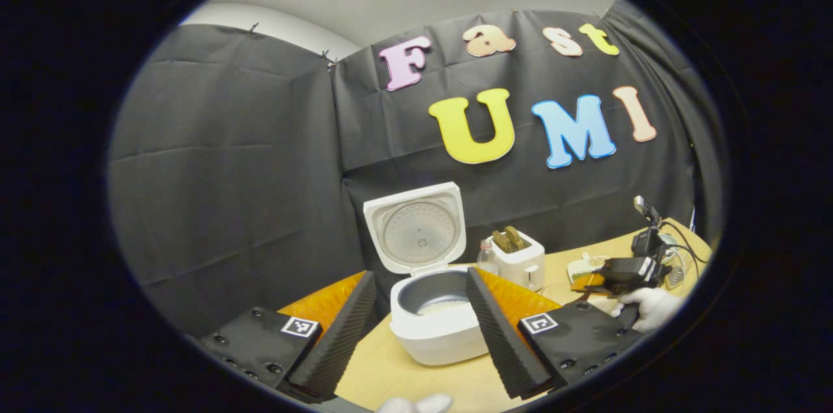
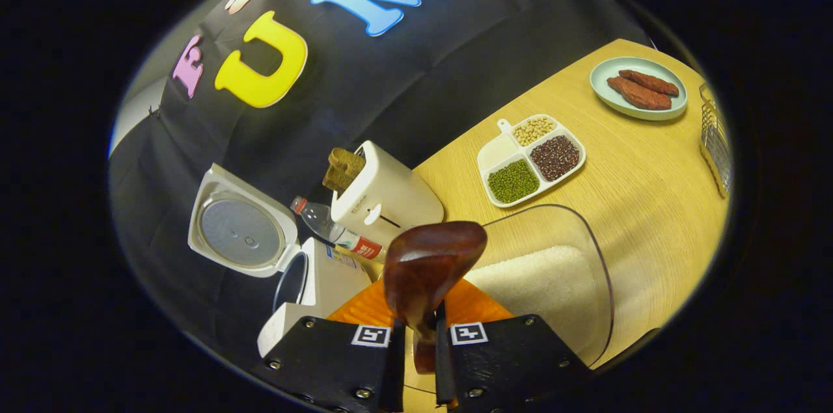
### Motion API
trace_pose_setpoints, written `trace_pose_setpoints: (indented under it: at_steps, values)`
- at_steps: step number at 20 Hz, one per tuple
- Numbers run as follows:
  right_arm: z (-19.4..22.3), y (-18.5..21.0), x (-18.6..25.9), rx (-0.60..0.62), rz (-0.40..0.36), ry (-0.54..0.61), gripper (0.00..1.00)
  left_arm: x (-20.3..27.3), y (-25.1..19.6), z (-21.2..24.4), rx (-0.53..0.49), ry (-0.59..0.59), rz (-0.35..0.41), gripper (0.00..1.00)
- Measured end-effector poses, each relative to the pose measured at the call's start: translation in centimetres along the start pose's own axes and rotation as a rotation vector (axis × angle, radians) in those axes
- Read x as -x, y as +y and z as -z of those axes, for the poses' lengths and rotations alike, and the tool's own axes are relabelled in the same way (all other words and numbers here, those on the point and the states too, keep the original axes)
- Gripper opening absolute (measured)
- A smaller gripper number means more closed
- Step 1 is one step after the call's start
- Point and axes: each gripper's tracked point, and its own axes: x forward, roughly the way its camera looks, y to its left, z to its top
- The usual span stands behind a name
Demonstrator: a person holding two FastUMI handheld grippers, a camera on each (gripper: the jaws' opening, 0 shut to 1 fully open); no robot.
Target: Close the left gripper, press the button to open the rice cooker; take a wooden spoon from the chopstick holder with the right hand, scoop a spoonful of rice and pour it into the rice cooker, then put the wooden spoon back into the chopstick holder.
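The white rice cooker [image 1: 436, 328] stands with its lid [image 1: 416, 227] up, and a little rice lies in the grey pot. My left gripper [image 1: 420, 276] hangs open just in front of it, one finger on either side of the pot. My right gripper [image 2: 416, 330] is shut on the handle of a dark wooden spoon [image 2: 433, 263]. The spoon's bowl points up above a clear container of rice [image 2: 546, 283], and no rice shows on it. In the right gripper view the open rice cooker [image 2: 306, 289] is at the lower left. In the left gripper view the right gripper [image 1: 625, 273] is at the far right, held by a gloved hand [image 1: 647, 306].
A white toaster [image 2: 384, 195] with bread and a plastic bottle [image 2: 332, 227] stand between the cooker and the rice container. Farther along the wooden table [image 2: 638, 185] are a divided dish of beans [image 2: 530, 159], a plate of sausages [image 2: 638, 88] and a wire basket [image 2: 716, 140].
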Motion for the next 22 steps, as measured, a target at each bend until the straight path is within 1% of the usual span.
trace_pose_setpoints:
  at_steps: [1, 3, 6, 7, 8, 11, 15, 16, 18, 20, 21, 22]
  values:
    - [-0.9, -0.1, 0.5, -0.049, -0.012, -0.021, 0.19, -0.1, 0.0, -0.3, 0.001, -0.002, 0.002, 1.00]
    - [-2.9, -0.7, 1.6, -0.120, -0.030, -0.067, 0.19, -0.1, 0.3, -0.5, -0.003, -0.004, 0.001, 1.00]
    - [-5.0, -1.8, 2.8, -0.126, -0.022, -0.110, 0.19, 0.1, 0.2, -0.8, -0.019, -0.013, 0.004, 1.00]
    - [-5.4, -1.8, 3.3, -0.133, -0.026, -0.117, 0.19, -0.1, 0.2, -0.9, -0.023, -0.014, 0.004, 1.00]
    - [-5.8, -1.8, 3.6, -0.147, -0.031, -0.122, 0.19, 0.0, 0.1, -0.8, -0.023, -0.013, 0.008, 0.97]
    - [-6.7, -1.2, 4.6, -0.144, -0.042, -0.137, 0.19, 0.2, 0.0, -0.8, -0.009, -0.009, 0.014, 0.97]
    - [-7.9, 0.7, 5.9, -0.152, -0.064, -0.150, 0.19, 0.4, 0.1, -0.4, -0.001, -0.003, 0.017, 0.97]
    - [-8.3, 1.4, 6.3, -0.137, -0.066, -0.156, 0.19, 0.5, 0.2, -0.3, 0.002, -0.002, 0.019, 0.94]
    - [-9.1, 3.3, 6.9, -0.107, -0.083, -0.173, 0.19, 0.6, 0.6, 0.1, 0.004, 0.004, 0.018, 0.94]
    - [-9.8, 5.7, 7.3, -0.103, -0.105, -0.180, 0.19, 0.8, 1.1, 0.3, 0.010, 0.002, 0.016, 1.00]
    - [-10.0, 6.9, 7.5, -0.110, -0.117, -0.176, 0.19, 0.8, 1.2, 0.3, 0.016, 0.001, 0.017, 0.97]
    - [-10.1, 8.1, 7.8, -0.114, -0.128, -0.178, 0.19, 1.0, 1.4, 0.3, 0.019, -0.001, 0.017, 0.97]
